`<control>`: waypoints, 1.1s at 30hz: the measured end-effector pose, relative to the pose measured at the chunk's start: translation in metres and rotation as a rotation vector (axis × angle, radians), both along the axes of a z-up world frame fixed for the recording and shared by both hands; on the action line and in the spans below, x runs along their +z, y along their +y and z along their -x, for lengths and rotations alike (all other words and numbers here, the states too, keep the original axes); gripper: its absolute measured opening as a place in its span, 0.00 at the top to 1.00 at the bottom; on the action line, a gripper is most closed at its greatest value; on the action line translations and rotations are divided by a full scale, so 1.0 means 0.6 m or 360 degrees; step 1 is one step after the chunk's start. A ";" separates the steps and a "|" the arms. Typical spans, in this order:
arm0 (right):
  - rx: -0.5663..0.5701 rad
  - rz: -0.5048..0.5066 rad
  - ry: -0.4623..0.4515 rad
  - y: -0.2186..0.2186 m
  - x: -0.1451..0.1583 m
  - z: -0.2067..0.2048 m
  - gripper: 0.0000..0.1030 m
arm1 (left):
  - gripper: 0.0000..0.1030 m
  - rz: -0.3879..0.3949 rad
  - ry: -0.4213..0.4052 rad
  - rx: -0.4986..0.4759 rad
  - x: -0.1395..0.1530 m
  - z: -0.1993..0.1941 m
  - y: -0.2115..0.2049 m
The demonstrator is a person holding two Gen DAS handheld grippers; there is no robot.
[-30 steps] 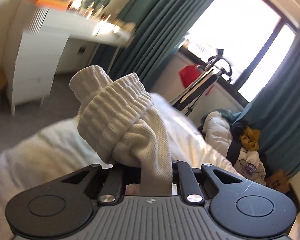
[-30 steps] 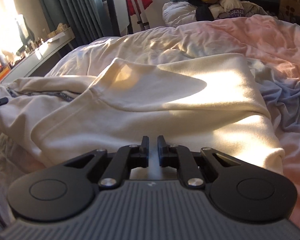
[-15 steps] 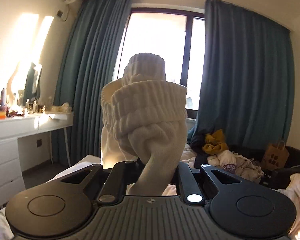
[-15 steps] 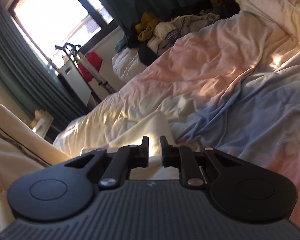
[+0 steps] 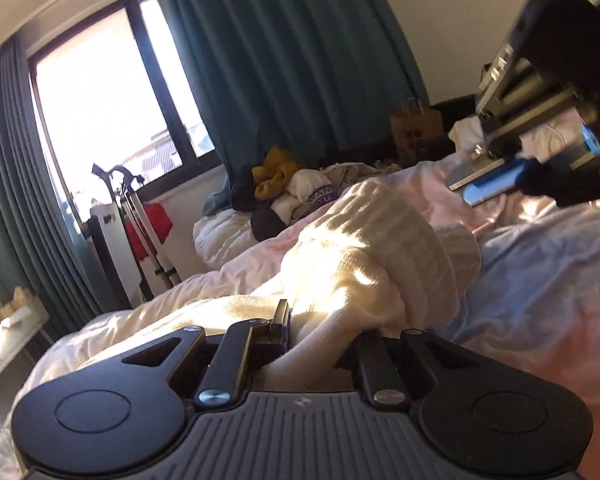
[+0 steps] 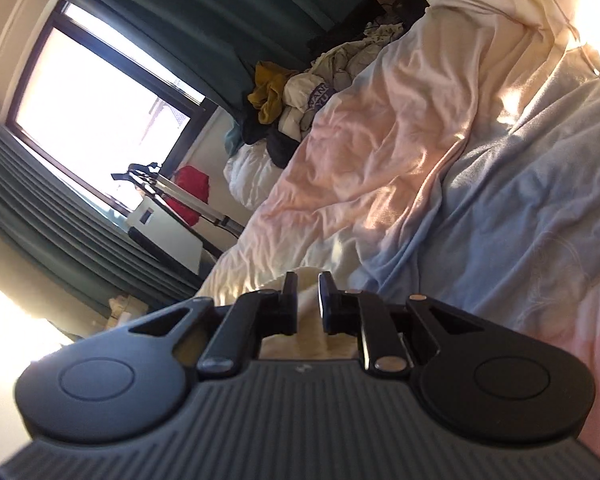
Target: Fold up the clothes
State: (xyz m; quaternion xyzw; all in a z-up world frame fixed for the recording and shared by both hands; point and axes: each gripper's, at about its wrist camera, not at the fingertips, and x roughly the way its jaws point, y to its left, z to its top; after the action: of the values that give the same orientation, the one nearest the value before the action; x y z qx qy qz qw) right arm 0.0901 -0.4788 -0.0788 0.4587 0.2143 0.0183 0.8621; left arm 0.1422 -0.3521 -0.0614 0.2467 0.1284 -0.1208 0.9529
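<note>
A cream knit sweater lies on the bed. Its ribbed cuff [image 5: 380, 264] bulges in sunlight just ahead of my left gripper [image 5: 324, 332], which is shut on the sleeve; the fabric hides the right fingertip. More of the sweater [image 5: 204, 316] spreads to the left below the fingers. In the right wrist view my right gripper [image 6: 308, 292] is tilted, its fingers close together with cream sweater fabric [image 6: 308, 340] pinched between them. The right gripper's body [image 5: 540, 92] shows blurred at the upper right of the left wrist view.
The bed has a rumpled pink and blue duvet [image 6: 480, 200]. A pile of clothes [image 5: 292, 188] lies at its far end. Behind that are a brown paper bag [image 5: 416, 128], teal curtains [image 5: 292, 60], a bright window and a folded rack with a red item [image 5: 148, 224].
My left gripper swung the cuff from high in front of the window down onto the bed. The right gripper tilted further and stayed low over the duvet.
</note>
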 end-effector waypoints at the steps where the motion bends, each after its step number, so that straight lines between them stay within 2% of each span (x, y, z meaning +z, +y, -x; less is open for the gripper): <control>1: 0.0019 -0.0037 -0.0023 -0.004 -0.001 -0.002 0.86 | 0.88 -0.0024 0.0016 -0.0026 -0.006 0.007 0.016; 5: 0.0127 -0.0185 -0.0028 -0.007 -0.010 -0.019 0.85 | 0.77 -0.0117 0.0087 -0.0131 -0.031 0.034 0.080; 7: 0.0166 -0.0208 -0.0004 -0.002 -0.014 -0.028 0.85 | 0.70 -0.0223 0.0088 -0.0192 -0.046 0.045 0.100; 8: 0.0186 -0.0212 0.0005 0.001 -0.014 -0.032 0.85 | 0.64 -0.0281 0.0083 -0.0220 -0.061 0.055 0.131; 10: 0.0225 -0.0202 0.0035 0.008 -0.014 -0.041 0.81 | 0.57 -0.0359 0.0075 -0.0247 -0.076 0.066 0.159; 12: 0.0238 -0.0149 0.0084 0.016 -0.014 -0.048 0.65 | 0.48 -0.0379 0.0066 -0.0265 -0.078 0.074 0.187; 14: 0.0220 -0.0107 0.0146 0.017 -0.017 -0.053 0.56 | 0.48 -0.0371 0.0065 -0.0267 -0.077 0.089 0.221; 18: 0.0214 -0.0099 0.0238 0.009 -0.032 -0.075 0.56 | 0.48 -0.0341 0.0041 -0.0316 -0.081 0.104 0.264; 21: 0.0304 -0.0090 0.0309 0.012 -0.047 -0.104 0.56 | 0.49 -0.0323 0.0035 -0.0363 -0.086 0.113 0.279; 22: 0.0346 -0.0088 0.0326 0.014 -0.053 -0.114 0.56 | 0.49 -0.0308 0.0034 -0.0378 -0.086 0.109 0.280; 25: 0.0360 -0.0104 0.0395 0.020 -0.072 -0.134 0.56 | 0.60 -0.0263 0.0031 -0.0421 -0.088 0.098 0.281; 27: 0.0356 -0.0124 0.0435 0.017 -0.083 -0.143 0.56 | 0.78 -0.0253 0.0034 -0.0473 -0.094 0.090 0.282; 29: 0.0369 -0.0152 0.0464 0.012 -0.092 -0.156 0.56 | 0.88 -0.0229 0.0055 -0.0505 -0.101 0.100 0.281; 31: 0.0410 -0.0145 0.0464 0.010 -0.096 -0.172 0.55 | 0.93 -0.0207 0.0028 -0.0525 -0.106 0.106 0.290; 33: 0.0436 -0.0135 0.0413 0.009 -0.094 -0.183 0.58 | 0.96 -0.0206 -0.0055 -0.0524 -0.102 0.119 0.298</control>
State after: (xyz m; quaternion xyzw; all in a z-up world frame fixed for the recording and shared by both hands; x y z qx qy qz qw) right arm 0.2000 -0.4735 -0.1355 0.4596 0.3831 0.0853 0.7967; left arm 0.0708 -0.1735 -0.1228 0.3273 0.0772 -0.2625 0.9044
